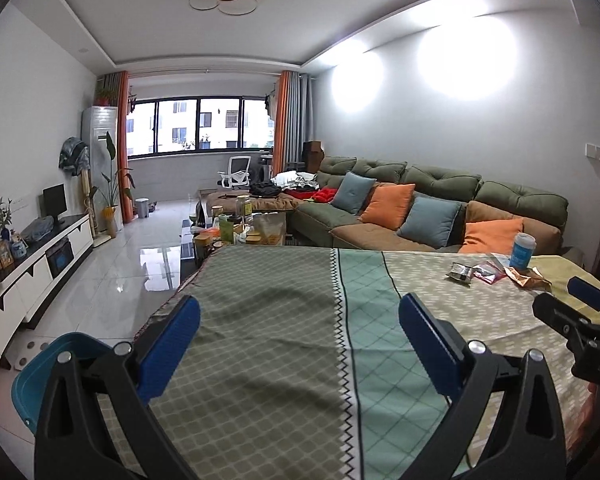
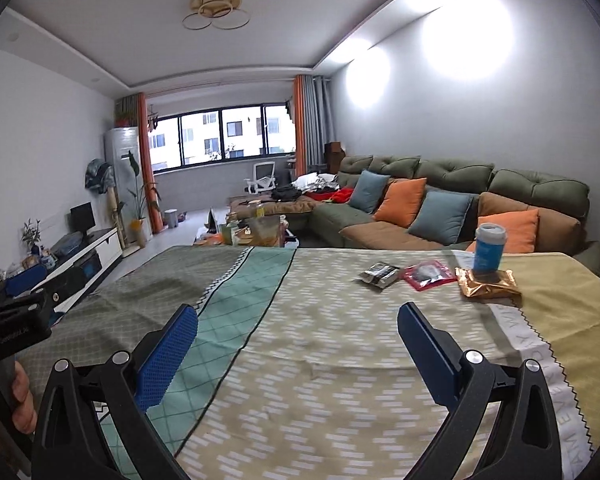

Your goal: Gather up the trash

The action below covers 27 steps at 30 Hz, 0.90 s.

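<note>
Surface (image 2: pixel 340 360) under a patchwork cloth fills the near view, living room and green sofa (image 2: pixel 460 184) behind. A teal bin (image 1: pixel 40 376) sits low off the left edge of the surface, probably the drop spot for the trash, though its contents are hidden.

Left tool (image 1: pixel 300 344) hovers over the grey-green part of the cloth, jaws spread wide, nothing between them. Right tool (image 2: pixel 298 348) hovers over the pale patterned part, also spread wide and empty, aimed roughly toward the trash, likely lined up for a reach.

A blue cup (image 2: pixel 488 248) stands upright at the far right, resting on or just behind the gold wrapper; it may be pinning it.

Trash sits in a row on the far right of the surface, well ahead of both tools:
- gold wrapper (image 2: pixel 488 286), flat and crumpled, long axis left-right.
- red packet (image 2: pixel 426 275), flat, corner pointing toward the camera, touching or just beside the silver one.
- silver wrapper (image 2: pixel 380 274), crumpled, long axis slanting from near left to far right.

All three lie on the cloth, none in a tool. Right tool is nearer them.
</note>
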Available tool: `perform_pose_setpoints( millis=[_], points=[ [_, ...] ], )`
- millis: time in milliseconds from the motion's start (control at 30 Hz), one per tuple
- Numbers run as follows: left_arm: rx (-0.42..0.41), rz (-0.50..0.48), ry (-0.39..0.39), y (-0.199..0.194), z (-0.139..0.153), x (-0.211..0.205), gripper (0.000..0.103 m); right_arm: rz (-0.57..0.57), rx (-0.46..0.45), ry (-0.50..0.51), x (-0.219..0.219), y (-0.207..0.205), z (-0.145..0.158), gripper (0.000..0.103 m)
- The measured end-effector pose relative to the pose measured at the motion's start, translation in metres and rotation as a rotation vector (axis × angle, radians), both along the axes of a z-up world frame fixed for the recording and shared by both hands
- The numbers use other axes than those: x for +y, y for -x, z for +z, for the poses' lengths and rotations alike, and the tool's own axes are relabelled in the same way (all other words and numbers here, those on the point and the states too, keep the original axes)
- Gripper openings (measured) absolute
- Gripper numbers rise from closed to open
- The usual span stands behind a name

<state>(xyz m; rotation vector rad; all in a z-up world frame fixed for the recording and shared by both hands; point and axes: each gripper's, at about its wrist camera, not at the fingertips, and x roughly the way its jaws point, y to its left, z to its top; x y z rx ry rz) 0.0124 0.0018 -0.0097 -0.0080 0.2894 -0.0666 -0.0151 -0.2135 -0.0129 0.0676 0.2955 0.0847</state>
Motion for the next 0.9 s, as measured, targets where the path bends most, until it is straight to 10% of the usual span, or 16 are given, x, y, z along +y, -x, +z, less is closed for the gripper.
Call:
perform_pose_setpoints(
  millis=[900],
  points=[
    [-0.064, -0.017, -0.017, 0.008, 0.006, -0.018, 0.1, -0.059, -0.042, 0.0, -0.016, 0.013, 0.005, 0.099]
  ],
)
